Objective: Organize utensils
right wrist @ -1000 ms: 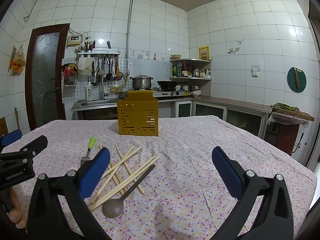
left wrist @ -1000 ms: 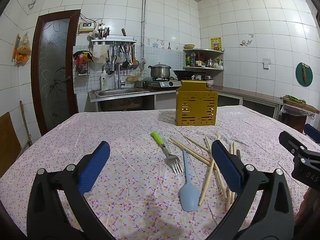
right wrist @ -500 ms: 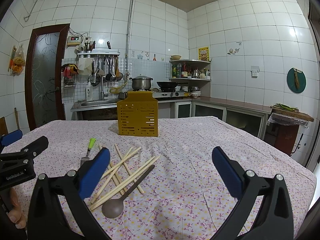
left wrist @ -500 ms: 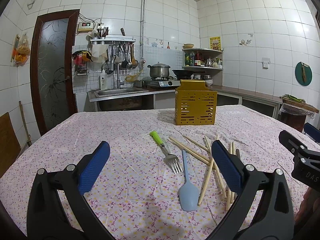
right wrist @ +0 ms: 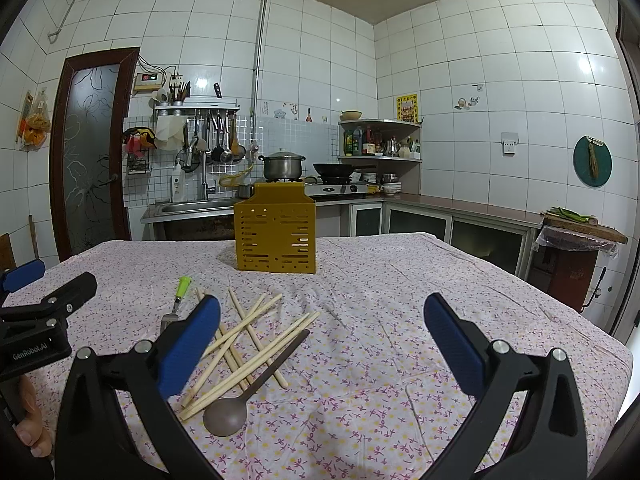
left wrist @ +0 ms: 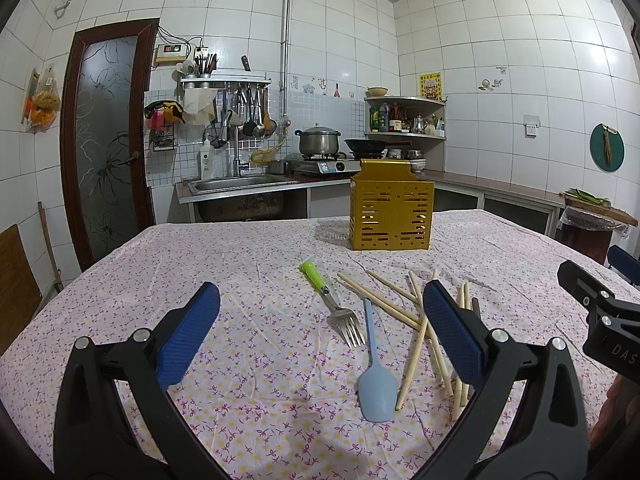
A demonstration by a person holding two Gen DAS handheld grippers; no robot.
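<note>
Nearest, left gripper (left wrist: 320, 332) and right gripper (right wrist: 320, 334): both spread wide, empty, above floral tablecloth (left wrist: 248, 264). Just beyond: blue spatula (left wrist: 374, 372), green-handled fork (left wrist: 332, 300), crossed chopsticks (right wrist: 248, 340), dark spoon (right wrist: 244, 392), all loose on cloth. Farther back: yellow slotted holder (left wrist: 391, 216), upright, well apart from the pile. Suggest starting with an outlying piece, pinching mid-handle, avoiding tangled sticks, then dropping it upright into the holder.

Ahead of the open claws: thin printed tablecloth (left wrist: 248, 264), slightly creased; pale bare-wood chopsticks (right wrist: 256, 340); fork (left wrist: 340, 316) of shiny metal with glossy green plastic handle; matt blue plastic spatula (left wrist: 376, 380); farther off, perforated yellow holder (right wrist: 276, 236), satin-smooth.
</note>
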